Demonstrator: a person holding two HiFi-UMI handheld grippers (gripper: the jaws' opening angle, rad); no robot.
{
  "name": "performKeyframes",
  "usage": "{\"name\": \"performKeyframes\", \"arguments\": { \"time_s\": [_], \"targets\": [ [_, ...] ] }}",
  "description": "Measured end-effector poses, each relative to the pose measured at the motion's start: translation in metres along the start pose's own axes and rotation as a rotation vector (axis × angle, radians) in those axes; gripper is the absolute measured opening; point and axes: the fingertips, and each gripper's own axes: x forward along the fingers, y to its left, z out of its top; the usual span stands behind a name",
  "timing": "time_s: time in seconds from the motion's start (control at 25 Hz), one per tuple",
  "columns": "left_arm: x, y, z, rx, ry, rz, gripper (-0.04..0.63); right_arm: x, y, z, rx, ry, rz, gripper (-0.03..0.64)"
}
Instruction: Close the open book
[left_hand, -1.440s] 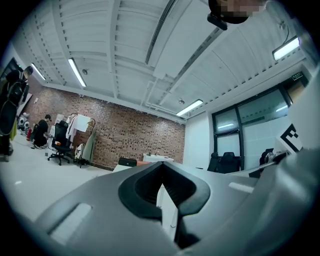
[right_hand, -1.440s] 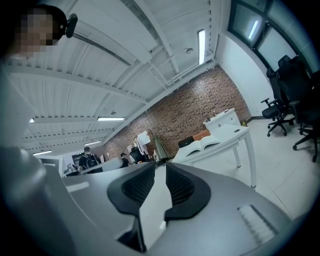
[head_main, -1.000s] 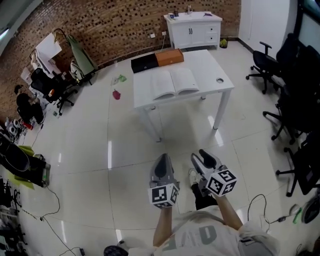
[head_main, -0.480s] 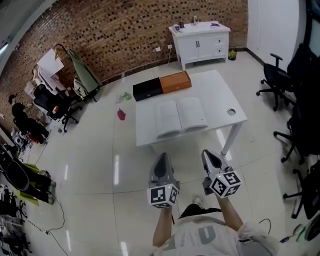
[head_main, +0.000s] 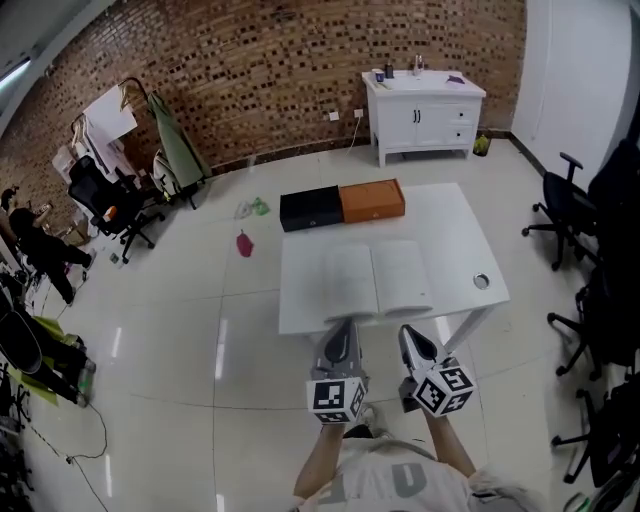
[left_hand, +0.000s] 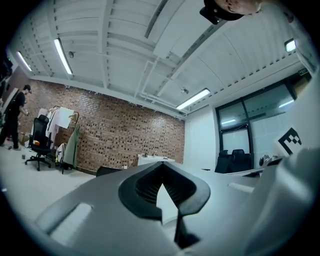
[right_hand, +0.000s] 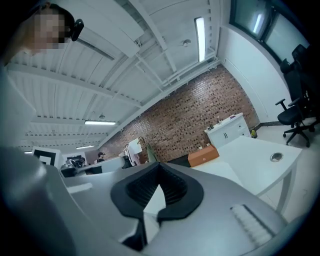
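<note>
An open book (head_main: 375, 280) lies flat, pages up, near the front edge of a white table (head_main: 455, 235). Both grippers hover side by side just short of that edge, pointing level toward the book. My left gripper (head_main: 342, 330) is shut with nothing in it, level with the book's left page. My right gripper (head_main: 408, 333) is also shut and empty, level with the right page. In the left gripper view the jaws (left_hand: 161, 165) meet at the tip. In the right gripper view the jaws (right_hand: 159, 166) meet too, with the table (right_hand: 250, 150) beyond them.
A black box (head_main: 310, 210) and an orange box (head_main: 372, 200) sit at the table's far edge. A small round thing (head_main: 481, 281) lies at its right. Office chairs (head_main: 575, 205) stand to the right, a white cabinet (head_main: 425, 115) by the brick wall, and chairs and clutter (head_main: 105, 195) at left.
The table and book have come much closer, from mid-room to just ahead of both grippers. The right gripper's jaws, apart a second ago, have shut.
</note>
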Motion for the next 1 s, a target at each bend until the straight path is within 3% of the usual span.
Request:
{"name": "performKeyframes", "arguments": {
  "time_s": [0.2, 0.32, 0.4, 0.44, 0.64, 0.76, 0.84, 1.0],
  "targets": [
    [0.035, 0.046, 0.014, 0.010, -0.021, -0.025, 0.017, 0.061, 0.004, 0.010, 0.015, -0.046, -0.019, 0.005],
    [0.049, 0.073, 0.013, -0.016, -0.019, -0.024, 0.017, 0.097, 0.017, 0.010, 0.084, -0.025, 0.069, 0.002],
    [0.056, 0.084, 0.006, -0.044, -0.003, -0.013, 0.017, 0.110, 0.019, 0.012, 0.143, -0.023, 0.109, 0.093],
    [0.059, 0.086, 0.000, -0.051, 0.007, -0.011, 0.017, 0.112, 0.017, 0.012, 0.148, -0.026, 0.103, 0.092],
    [0.067, 0.084, -0.027, -0.040, -0.007, -0.049, 0.017, 0.111, -0.010, -0.009, 0.053, -0.015, -0.039, 0.070],
    [0.076, 0.088, -0.032, -0.077, -0.005, -0.039, 0.017, 0.111, -0.032, -0.018, 0.057, -0.024, -0.122, 0.057],
    [0.082, 0.087, -0.038, -0.080, 0.006, -0.035, 0.017, 0.105, -0.052, -0.025, 0.130, -0.037, -0.152, 0.057],
    [0.091, 0.086, -0.057, -0.082, 0.037, -0.011, 0.017, 0.093, -0.110, -0.069, 0.536, -0.065, -0.203, 0.101]
  ]
}}
